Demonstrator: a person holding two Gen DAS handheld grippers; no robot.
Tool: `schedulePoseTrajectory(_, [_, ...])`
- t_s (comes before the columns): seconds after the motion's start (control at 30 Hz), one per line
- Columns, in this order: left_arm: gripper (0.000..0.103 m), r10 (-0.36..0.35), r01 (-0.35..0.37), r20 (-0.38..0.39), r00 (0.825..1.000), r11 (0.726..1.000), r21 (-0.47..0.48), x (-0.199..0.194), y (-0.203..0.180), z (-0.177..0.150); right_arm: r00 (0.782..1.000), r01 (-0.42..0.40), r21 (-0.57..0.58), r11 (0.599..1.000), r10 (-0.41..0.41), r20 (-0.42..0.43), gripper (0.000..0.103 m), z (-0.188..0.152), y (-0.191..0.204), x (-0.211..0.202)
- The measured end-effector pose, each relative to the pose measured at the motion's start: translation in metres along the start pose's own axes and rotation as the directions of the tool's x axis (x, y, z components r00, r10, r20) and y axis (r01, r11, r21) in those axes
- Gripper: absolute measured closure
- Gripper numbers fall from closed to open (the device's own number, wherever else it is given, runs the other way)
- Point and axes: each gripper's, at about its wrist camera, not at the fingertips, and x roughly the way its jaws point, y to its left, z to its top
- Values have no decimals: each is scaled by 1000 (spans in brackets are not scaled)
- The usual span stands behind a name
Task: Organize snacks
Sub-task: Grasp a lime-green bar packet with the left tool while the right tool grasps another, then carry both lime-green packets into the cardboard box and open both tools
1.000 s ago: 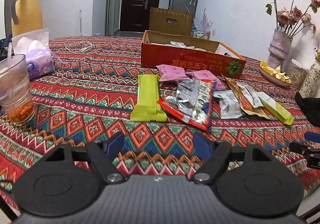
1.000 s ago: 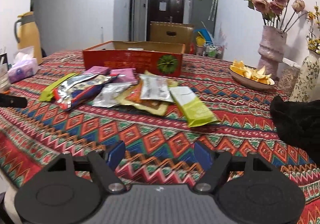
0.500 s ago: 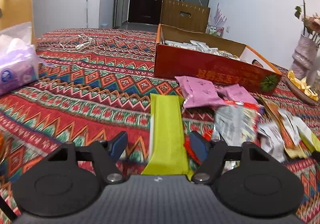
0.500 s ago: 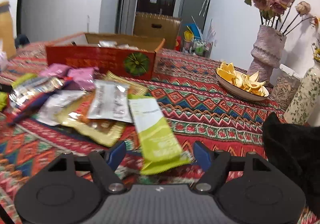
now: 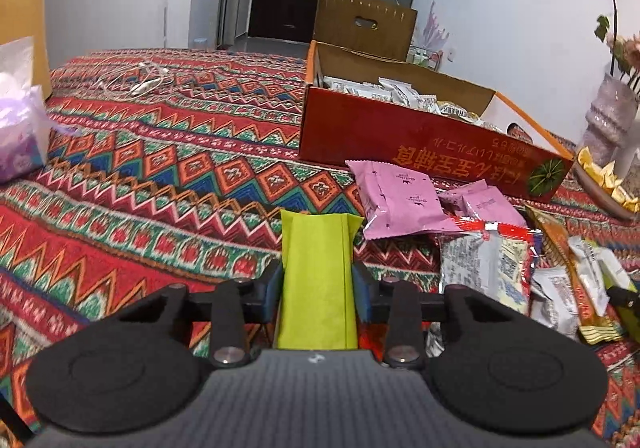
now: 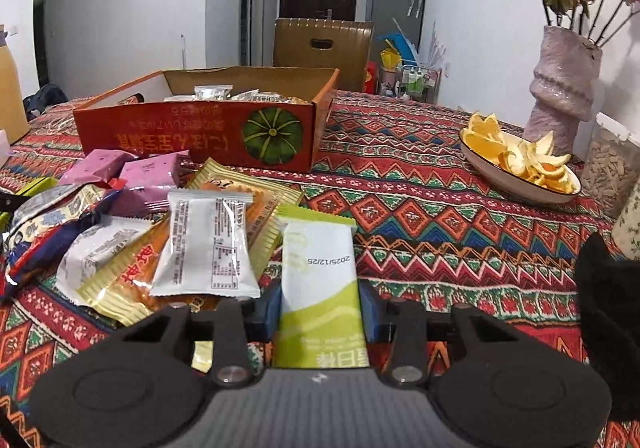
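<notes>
A: Since the tong bodies block the near edge, what's hidden?
B: Near ends of both bars. The left tongs (image 5: 317, 284) cover the bottom of the plain lime bar (image 5: 316, 268); the right tongs (image 6: 319, 306) cover the bottom of the white-and-green bar (image 6: 320, 288). Box contents only partly seen over the wall of the red box (image 5: 420, 139). Pile at right is overlapped, so labels are hard to read.

A: Bars, looks & place?
B: Lime bar: flat, long, plain wrapper w/ a back seam, lying on the tabletop (image 5: 160, 175) just left of the pink packets (image 5: 400, 199), near side of the box. White-and-green bar: white top w/ a printed date, green wave lower down, at the right edge of the snack pile (image 6: 160, 240), touching the white sachet (image 6: 206, 244).

A: Tongs?
B: Left ones pinch the lime bar, pads on both long edges. Right ones closing, bar between the pads, which look to be at its edges.

A: Vs a sec ago?
B: Both were spread wide & short of the snacks; now each is up at its bar, narrowed round it.
</notes>
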Motion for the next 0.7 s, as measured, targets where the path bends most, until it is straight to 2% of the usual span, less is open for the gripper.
schedulePoseTrajectory(0.17, [68, -15, 16, 22, 1000, 999, -32, -38, 1, -14, 998, 58, 69, 996, -60, 25, 66, -14, -9, -26])
schedulePoseTrajectory(0.4, [69, -46, 46, 49, 998, 999, 1, -89, -11, -40, 998, 34, 125, 992, -40, 45, 66, -47, -4, -76])
schedulePoseTrajectory(0.7, [69, -65, 63, 126, 990, 998, 25, -124, -19, -40, 993, 0, 118, 993, -14, 114, 66, -54, 9, -117])
